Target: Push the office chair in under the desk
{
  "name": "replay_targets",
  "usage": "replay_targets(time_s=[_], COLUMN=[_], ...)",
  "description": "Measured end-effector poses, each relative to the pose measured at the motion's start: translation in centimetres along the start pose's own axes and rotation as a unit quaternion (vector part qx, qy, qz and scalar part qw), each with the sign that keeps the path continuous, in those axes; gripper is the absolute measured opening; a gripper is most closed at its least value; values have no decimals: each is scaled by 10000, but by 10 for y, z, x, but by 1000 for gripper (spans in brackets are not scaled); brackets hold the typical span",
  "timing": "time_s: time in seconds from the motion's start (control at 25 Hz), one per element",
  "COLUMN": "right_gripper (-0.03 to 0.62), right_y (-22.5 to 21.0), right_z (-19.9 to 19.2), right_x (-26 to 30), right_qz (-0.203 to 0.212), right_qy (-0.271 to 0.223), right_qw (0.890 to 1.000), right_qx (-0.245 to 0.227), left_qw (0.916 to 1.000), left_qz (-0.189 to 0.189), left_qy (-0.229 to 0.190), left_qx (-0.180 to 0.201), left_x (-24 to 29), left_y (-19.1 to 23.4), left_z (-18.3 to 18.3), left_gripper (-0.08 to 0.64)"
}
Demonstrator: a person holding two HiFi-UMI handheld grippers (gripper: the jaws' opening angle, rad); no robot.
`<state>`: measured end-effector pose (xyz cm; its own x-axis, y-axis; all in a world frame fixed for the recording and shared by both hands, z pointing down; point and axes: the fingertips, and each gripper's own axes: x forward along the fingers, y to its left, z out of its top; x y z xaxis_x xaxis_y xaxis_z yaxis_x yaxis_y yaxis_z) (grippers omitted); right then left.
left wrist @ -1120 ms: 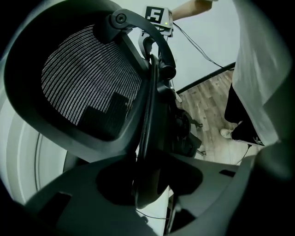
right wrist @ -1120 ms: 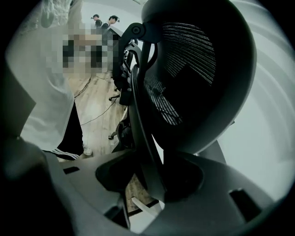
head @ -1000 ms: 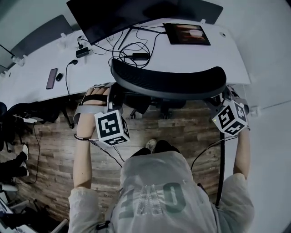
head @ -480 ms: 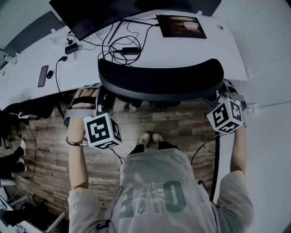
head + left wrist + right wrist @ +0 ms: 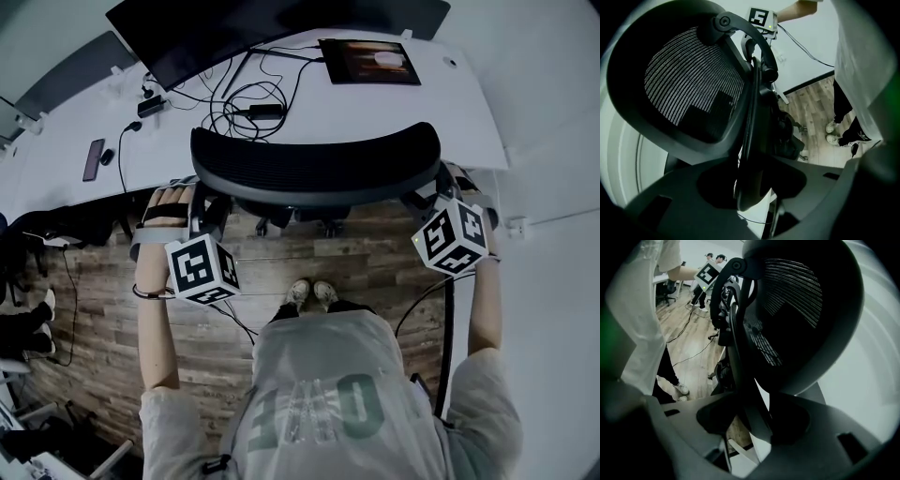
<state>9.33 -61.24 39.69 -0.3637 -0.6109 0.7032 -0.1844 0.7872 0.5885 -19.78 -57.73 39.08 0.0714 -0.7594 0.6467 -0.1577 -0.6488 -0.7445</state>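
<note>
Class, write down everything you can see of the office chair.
The chair is black, with a curved mesh back in a hard frame, upright. It stands on the wood floor, its back's top at the edge of the white desk, wheeled base below. The left claw and right claw straddle the back's side edges; their jaws, apart, have just been opening, seemingly without clamping.

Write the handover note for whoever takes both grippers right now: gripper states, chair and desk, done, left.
Left gripper: open, jaws just been opening, chair back's left edge between them.
Right gripper: open, likewise just opening, the back's right edge between them.
Office chair: its back stands at the desk's near edge; seat hidden beneath.
Done: chair looks pushed in, or nearly.
Left: check it is fully in, nudge if not, then draw both grippers off.
</note>
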Motion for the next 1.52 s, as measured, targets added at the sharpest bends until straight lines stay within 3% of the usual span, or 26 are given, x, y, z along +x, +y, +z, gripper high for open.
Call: replay_targets(time_s=[0.08, 0.16, 0.28, 0.4, 0.48, 0.56, 0.68, 0.8, 0.88, 1.0, 1.36, 1.52], right_gripper=[198, 196, 196, 162, 67, 41, 32, 29, 26, 21, 20, 20], right_y=[-11, -33, -54, -58, -56, -46, -17, 8, 24, 45, 58, 57], right_z=[13, 36, 55, 62, 69, 77, 93, 110, 121, 133, 141, 143], right_x=[-19, -50, -91, -115, -125, -129, -129, -124, -117, -108, -105, -105], right_qz=[-155, -417, -736, -1214, -1551, -1703, -1526, -1195, -979, -784, -603, -634], right_qy=[-318, -1048, -1591, -1872, -2230, -2557, -2956, -3306, -3460, -3521, -3591, -3593], right_qw=[9987, 9904, 9804, 9688, 9493, 9270, 8991, 8788, 8678, 8628, 8541, 8566], right_qx=[374, 794, 898, 1081, 1582, 2153, 2844, 3226, 3430, 3542, 3713, 3649], left_qw=[9999, 9976, 9825, 9552, 9400, 9234, 8842, 8440, 8244, 8029, 7861, 7847], left_qz=[107, 327, 1023, 1806, 2010, 2032, 1921, 1721, 1631, 1485, 1333, 1374], left_qy=[-40, -312, -859, -1344, -1492, -1646, -2013, -2316, -2435, -2573, -2690, -2687], left_qx=[-118, -517, -1296, -1920, -2316, -2810, -3753, -4521, -4841, -5168, -5403, -5414], left_x=[-8, -28, -68, -101, -109, -112, -115, -112, -108, -104, -103, -104], left_y=[4, 18, 47, 65, 64, 55, 37, 18, 7, -8, -15, -12], left_z=[1, 1, 9, 24, 35, 48, 70, 90, 100, 113, 128, 125], left_gripper=[187, 193, 189, 45, 20, 15, 15, 15, 15, 15, 15, 15])
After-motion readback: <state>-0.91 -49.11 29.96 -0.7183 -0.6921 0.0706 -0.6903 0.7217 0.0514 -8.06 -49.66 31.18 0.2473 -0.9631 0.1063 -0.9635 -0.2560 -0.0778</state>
